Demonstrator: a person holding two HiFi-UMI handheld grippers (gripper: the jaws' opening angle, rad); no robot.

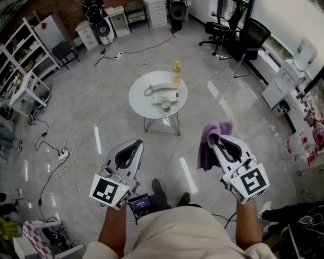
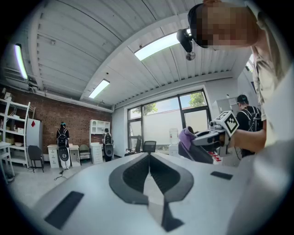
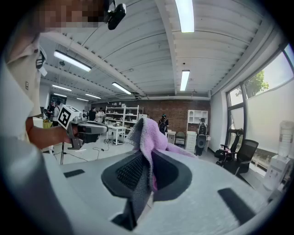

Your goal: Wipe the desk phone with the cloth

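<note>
Head view: at lower right, a purple cloth (image 1: 206, 150) is clamped in the right gripper (image 1: 216, 142). At lower left, the left gripper (image 1: 135, 145) is held closed, empty. The desk phone (image 1: 163, 93) is set on a round table (image 1: 139, 102), upper centre.

The grey floor (image 1: 101, 96) shone, with loose cables (image 1: 68, 152) on it (white and black). There were a brick wall (image 3: 179, 109), large windows (image 3: 271, 110), long ceiling lights (image 3: 186, 13), white shelves (image 1: 20, 55) and black office chairs (image 1: 248, 35).
</note>
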